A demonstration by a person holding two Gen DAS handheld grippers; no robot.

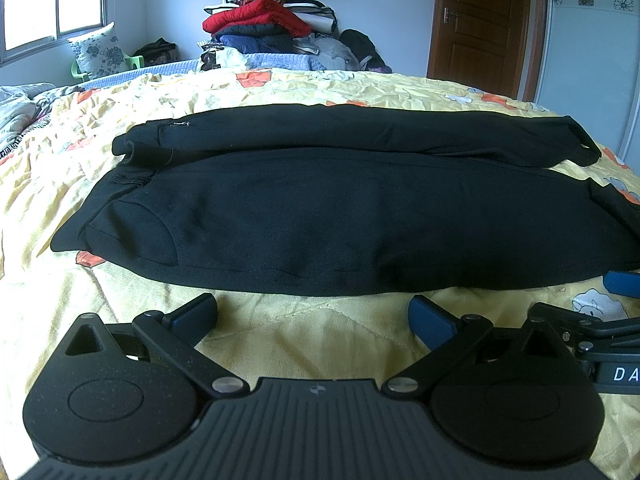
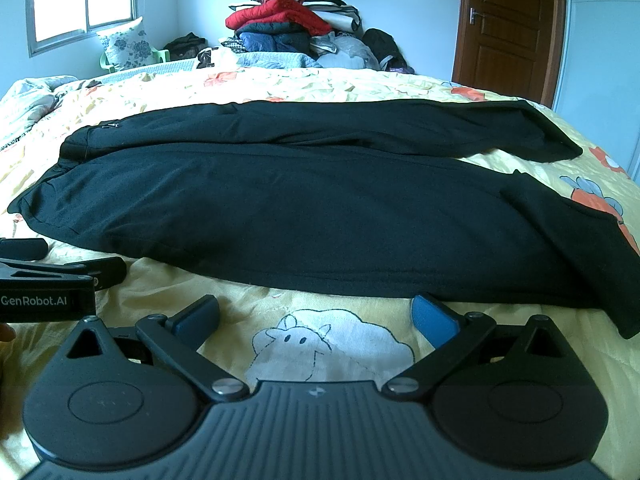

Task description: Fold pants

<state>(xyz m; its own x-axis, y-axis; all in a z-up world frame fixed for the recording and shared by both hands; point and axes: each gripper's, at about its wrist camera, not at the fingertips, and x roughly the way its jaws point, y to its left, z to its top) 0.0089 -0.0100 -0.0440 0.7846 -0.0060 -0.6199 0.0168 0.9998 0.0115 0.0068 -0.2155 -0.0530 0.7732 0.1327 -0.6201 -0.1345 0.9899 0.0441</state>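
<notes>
Black pants [image 1: 320, 208] lie flat across the yellow bedspread [image 1: 304, 344], waist to the left and leg cuffs to the right, one leg near and one behind it. They also show in the right wrist view [image 2: 320, 216]. My left gripper [image 1: 314, 316] is open and empty, resting on the bedspread just short of the pants' near edge. My right gripper [image 2: 316, 316] is open and empty, also just short of the near edge, further right along the leg. Each gripper shows at the other view's edge: the right gripper [image 1: 616, 300], the left gripper [image 2: 68, 260].
A tall pile of folded clothes and blankets [image 1: 268, 20] stands beyond the bed's far edge. A floral pillow on a green chair [image 1: 100, 52] sits under the window at far left. A brown door [image 1: 484, 20] is at far right. A crumpled quilt [image 1: 20, 108] lies at left.
</notes>
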